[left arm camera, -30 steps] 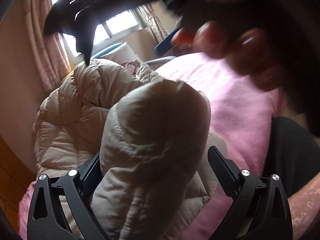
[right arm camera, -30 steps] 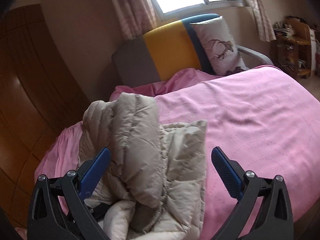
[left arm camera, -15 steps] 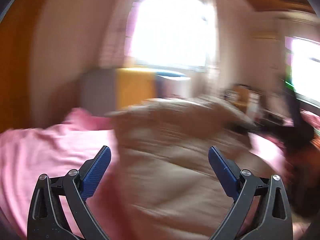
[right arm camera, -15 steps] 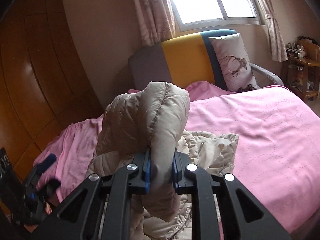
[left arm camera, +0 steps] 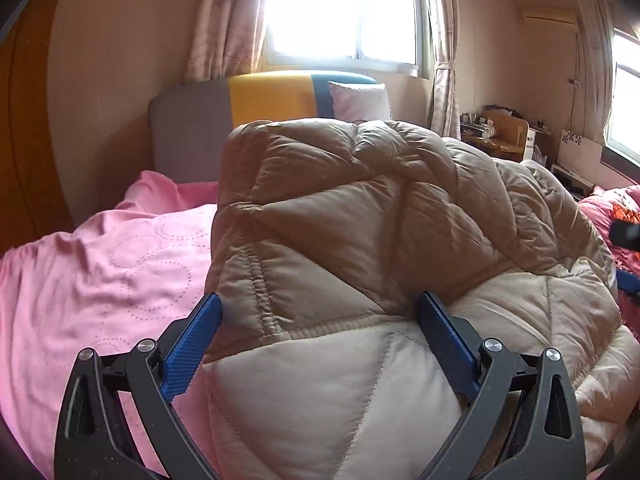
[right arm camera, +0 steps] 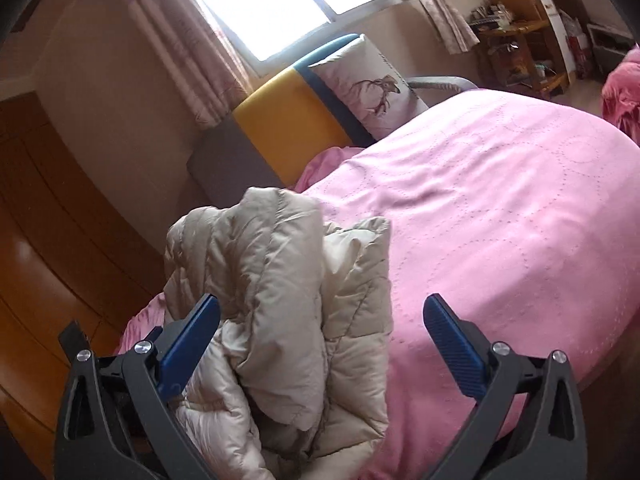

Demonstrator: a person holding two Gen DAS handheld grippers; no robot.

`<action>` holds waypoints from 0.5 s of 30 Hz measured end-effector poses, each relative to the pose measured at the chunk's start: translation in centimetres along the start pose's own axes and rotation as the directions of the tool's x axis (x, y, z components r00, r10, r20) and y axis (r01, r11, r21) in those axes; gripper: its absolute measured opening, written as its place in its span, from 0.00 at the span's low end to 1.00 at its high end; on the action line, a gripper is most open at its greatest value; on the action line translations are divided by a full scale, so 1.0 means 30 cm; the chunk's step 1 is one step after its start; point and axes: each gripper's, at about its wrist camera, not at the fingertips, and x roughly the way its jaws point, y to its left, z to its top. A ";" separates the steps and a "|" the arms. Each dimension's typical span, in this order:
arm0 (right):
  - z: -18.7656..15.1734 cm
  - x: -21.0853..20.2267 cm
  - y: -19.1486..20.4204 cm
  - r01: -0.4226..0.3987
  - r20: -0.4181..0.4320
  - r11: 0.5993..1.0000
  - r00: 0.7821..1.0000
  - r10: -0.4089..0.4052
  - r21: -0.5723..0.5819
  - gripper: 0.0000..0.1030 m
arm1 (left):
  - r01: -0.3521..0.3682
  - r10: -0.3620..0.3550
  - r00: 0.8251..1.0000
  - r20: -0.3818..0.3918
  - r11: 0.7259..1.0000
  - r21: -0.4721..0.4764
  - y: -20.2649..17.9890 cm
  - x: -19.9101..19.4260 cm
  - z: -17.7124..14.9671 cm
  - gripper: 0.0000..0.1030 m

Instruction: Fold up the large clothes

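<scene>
A beige quilted down jacket (left arm camera: 360,240) lies bunched on the pink bed cover (left arm camera: 100,264). In the left wrist view it fills the middle, and my left gripper (left arm camera: 320,312) is open with the jacket's padded bulk between its blue pads, the pads apart from each other. In the right wrist view the jacket (right arm camera: 280,300) lies crumpled at the bed's near left corner. My right gripper (right arm camera: 322,320) is open, straddling the jacket's right part, holding nothing.
A grey, yellow and blue headboard (right arm camera: 288,120) and a deer-print pillow (right arm camera: 372,92) stand at the bed's far end. A wooden wardrobe (right arm camera: 48,240) is on the left. A cluttered wooden shelf (right arm camera: 520,40) stands at the far right. The pink bed cover (right arm camera: 500,200) stretches to the right.
My right gripper was shut on a fold of the jacket half a second ago; it has opened and the fold has dropped. My left gripper swung round and now faces the headboard.
</scene>
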 end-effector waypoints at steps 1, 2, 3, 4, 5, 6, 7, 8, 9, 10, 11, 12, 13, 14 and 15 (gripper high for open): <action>0.011 0.024 -0.005 -0.004 -0.040 1.000 0.999 0.004 0.015 0.98 | 0.002 -0.002 1.000 0.001 1.000 -0.004 -0.008 0.019 -0.022 0.94; 0.020 0.047 -0.010 -0.023 -0.081 0.999 0.996 0.026 0.031 0.98 | 0.004 -0.004 1.000 0.001 1.000 -0.011 -0.014 0.016 -0.031 0.94; 0.025 0.081 -0.009 -0.034 -0.130 0.998 0.991 0.041 0.053 0.98 | 0.004 -0.004 1.000 0.000 1.000 -0.015 -0.023 0.011 -0.033 0.94; 0.030 0.110 -0.005 -0.036 -0.168 0.996 0.985 0.049 0.076 0.98 | 0.001 -0.001 1.000 0.000 1.000 -0.016 -0.022 0.009 -0.034 0.94; 0.040 0.139 -0.001 -0.035 -0.202 0.996 0.978 0.052 0.086 0.98 | -0.001 0.001 1.000 0.001 1.000 -0.016 -0.028 0.008 -0.038 0.94; 0.043 0.172 0.016 -0.034 -0.241 0.996 0.969 0.052 0.078 0.98 | -0.003 0.003 1.000 0.002 1.000 -0.016 -0.030 0.008 -0.042 0.94; 0.046 0.191 0.030 -0.035 -0.251 0.997 0.967 0.052 0.070 0.98 | -0.006 0.006 1.000 0.004 1.000 -0.015 -0.030 0.004 -0.042 0.94; 0.043 0.199 0.053 -0.039 -0.246 0.998 0.968 0.050 0.049 0.97 | -0.008 0.008 1.000 0.007 1.000 -0.014 -0.040 -0.007 -0.042 0.94; 0.048 0.208 0.091 -0.040 -0.244 0.999 0.969 0.039 0.005 0.94 | -0.011 0.011 1.000 0.012 1.000 -0.016 -0.034 -0.013 -0.042 0.94; 0.047 0.212 0.140 -0.038 -0.234 0.997 0.972 0.023 -0.062 0.79 | -0.018 0.019 1.000 0.015 1.000 -0.019 -0.029 -0.019 -0.042 0.94; 0.038 0.209 0.191 -0.042 -0.217 0.991 0.976 0.015 -0.124 0.69 | -0.029 0.030 0.999 0.020 0.999 -0.024 -0.022 -0.028 -0.042 0.94; 0.040 0.214 0.246 -0.059 -0.203 0.981 0.979 0.021 -0.182 0.65 | -0.037 0.038 0.999 0.026 0.999 -0.033 -0.011 -0.036 -0.043 0.94; 0.040 0.217 0.299 -0.091 -0.193 0.969 0.980 0.046 -0.231 0.55 | -0.050 0.051 0.998 0.035 0.998 -0.049 0.009 -0.047 -0.045 0.94; 0.034 0.220 0.341 -0.127 -0.187 0.956 0.979 0.078 -0.265 0.48 | -0.063 0.066 0.997 0.041 0.996 -0.066 0.028 -0.056 -0.047 0.94; 0.032 0.232 0.394 -0.177 -0.186 0.940 0.975 0.126 -0.291 0.46 | -0.084 0.088 0.995 0.049 0.992 -0.092 0.057 -0.069 -0.050 0.94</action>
